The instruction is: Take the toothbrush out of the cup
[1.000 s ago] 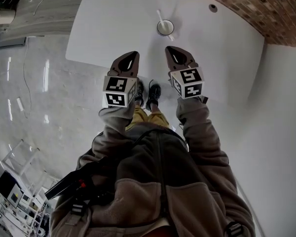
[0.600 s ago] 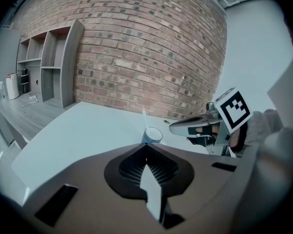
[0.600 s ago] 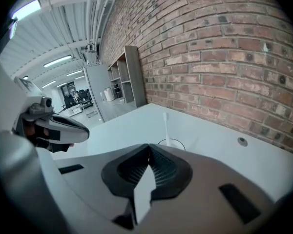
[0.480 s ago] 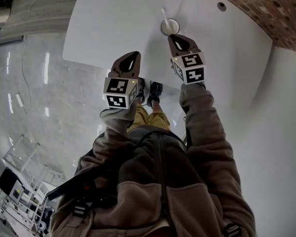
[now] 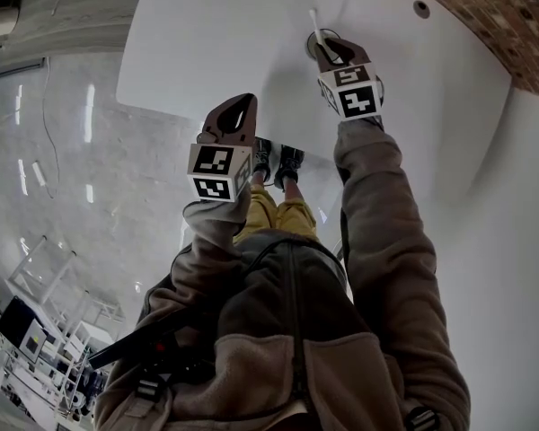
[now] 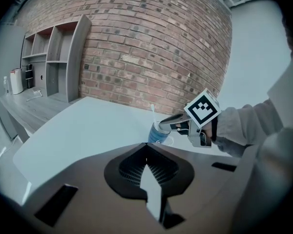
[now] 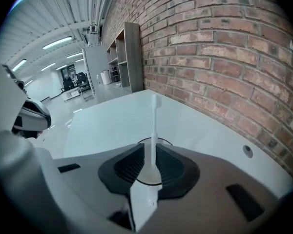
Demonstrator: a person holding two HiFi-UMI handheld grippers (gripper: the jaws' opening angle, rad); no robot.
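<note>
Brick wall (image 6: 136, 48), grey shelf unit (image 6: 63, 57) L, wht table (image 6: 83, 128).

White toothbrush (image 7: 153, 126) over a white table (image 5: 216, 43), beside a red-brown brick wall (image 7: 224, 57).

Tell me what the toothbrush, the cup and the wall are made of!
Toothbrush: probably plastic. It is white all over, smooth and thin.
Cup: it looks blue and glossy with a pale rim, so plastic or glazed ceramic. It is too small to say which.
Wall: brick, with rough reddish blocks and pale mortar lines between them.
</note>
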